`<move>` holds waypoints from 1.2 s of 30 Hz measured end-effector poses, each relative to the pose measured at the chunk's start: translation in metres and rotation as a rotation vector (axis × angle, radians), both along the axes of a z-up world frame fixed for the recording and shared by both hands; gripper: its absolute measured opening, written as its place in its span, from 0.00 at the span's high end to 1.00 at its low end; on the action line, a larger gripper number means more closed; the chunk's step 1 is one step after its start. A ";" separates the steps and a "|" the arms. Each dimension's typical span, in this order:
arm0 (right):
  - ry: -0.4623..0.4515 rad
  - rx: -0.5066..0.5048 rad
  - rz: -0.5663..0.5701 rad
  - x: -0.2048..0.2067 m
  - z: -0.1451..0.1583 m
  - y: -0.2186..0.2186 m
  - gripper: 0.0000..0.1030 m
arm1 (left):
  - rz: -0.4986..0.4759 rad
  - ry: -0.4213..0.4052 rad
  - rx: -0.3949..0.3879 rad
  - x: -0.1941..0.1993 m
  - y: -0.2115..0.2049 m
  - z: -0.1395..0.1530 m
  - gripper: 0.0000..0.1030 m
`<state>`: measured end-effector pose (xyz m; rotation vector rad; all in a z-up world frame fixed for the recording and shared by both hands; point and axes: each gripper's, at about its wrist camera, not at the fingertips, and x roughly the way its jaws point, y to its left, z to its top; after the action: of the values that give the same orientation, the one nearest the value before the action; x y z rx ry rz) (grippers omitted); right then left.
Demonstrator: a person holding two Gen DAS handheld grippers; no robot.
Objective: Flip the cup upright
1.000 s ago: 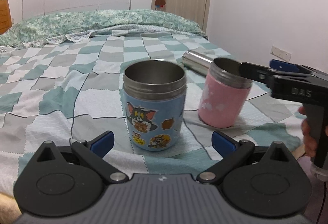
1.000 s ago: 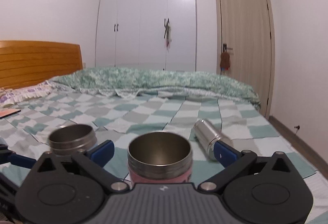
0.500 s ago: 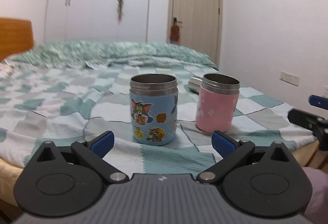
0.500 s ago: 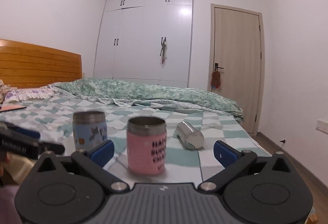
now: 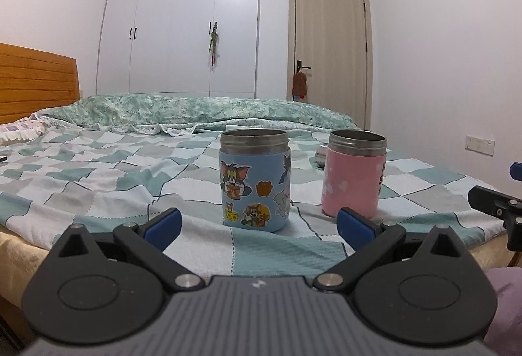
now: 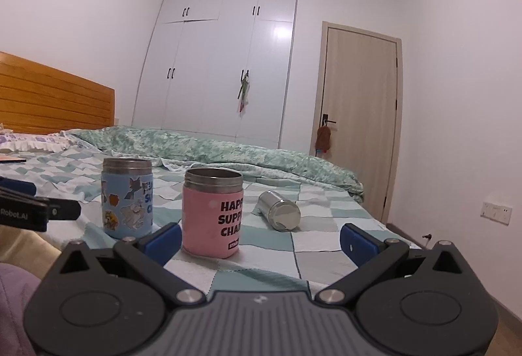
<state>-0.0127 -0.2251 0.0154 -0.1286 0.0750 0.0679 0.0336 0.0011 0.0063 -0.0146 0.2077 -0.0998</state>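
Note:
A blue cartoon-sticker cup stands upright on the checked bedspread, open end up; it also shows in the right wrist view. A pink cup stands upright to its right, seen too in the right wrist view. A plain steel cup lies on its side behind the pink cup, mostly hidden in the left wrist view. My left gripper is open and empty, just in front of the blue cup. My right gripper is open and empty, in front of and to the right of the pink cup.
The bed has a rumpled green quilt at the back and a wooden headboard on the left. The near bed edge lies just below the cups. A white wardrobe and a door stand behind.
Both grippers have pulled back and dropped lower, away from the cups. The right gripper let go of the pink cup, which now stands free.

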 end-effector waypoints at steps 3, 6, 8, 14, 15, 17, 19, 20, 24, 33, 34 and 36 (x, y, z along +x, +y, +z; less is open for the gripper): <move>-0.019 -0.018 -0.005 -0.003 -0.001 0.003 0.00 | 0.004 -0.006 0.000 -0.001 -0.001 -0.001 0.00; -0.032 -0.034 -0.008 -0.006 -0.002 0.004 0.00 | 0.003 -0.019 -0.002 -0.004 -0.001 -0.001 0.00; -0.034 -0.033 -0.008 -0.007 -0.003 0.003 0.00 | 0.003 -0.025 -0.001 -0.005 -0.001 -0.001 0.00; -0.030 -0.022 -0.008 -0.006 -0.003 0.000 0.00 | -0.001 -0.040 0.011 -0.007 -0.004 -0.001 0.00; -0.029 -0.023 -0.007 -0.006 -0.003 0.000 0.00 | -0.002 -0.041 0.013 -0.008 -0.004 -0.001 0.00; -0.029 -0.023 -0.006 -0.007 -0.003 -0.001 0.00 | -0.001 -0.043 0.014 -0.009 -0.004 -0.001 0.00; -0.029 -0.023 -0.006 -0.007 -0.003 -0.001 0.00 | -0.001 -0.044 0.015 -0.009 -0.005 -0.001 0.00; -0.029 -0.023 -0.006 -0.007 -0.003 -0.001 0.00 | -0.001 -0.044 0.015 -0.009 -0.004 -0.001 0.00; -0.029 -0.023 -0.006 -0.007 -0.003 -0.001 0.00 | -0.002 -0.052 0.021 -0.010 -0.005 -0.001 0.00; -0.029 -0.023 -0.007 -0.006 -0.003 0.000 0.00 | -0.003 -0.060 0.027 -0.012 -0.006 -0.001 0.00; -0.029 -0.023 -0.007 -0.006 -0.003 0.000 0.00 | -0.003 -0.061 0.026 -0.012 -0.006 -0.001 0.00; -0.029 -0.022 -0.007 -0.007 -0.003 0.000 0.00 | -0.004 -0.062 0.026 -0.012 -0.006 -0.001 0.00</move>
<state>-0.0192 -0.2255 0.0119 -0.1517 0.0469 0.0586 0.0219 -0.0051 0.0055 0.0150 0.1468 -0.1012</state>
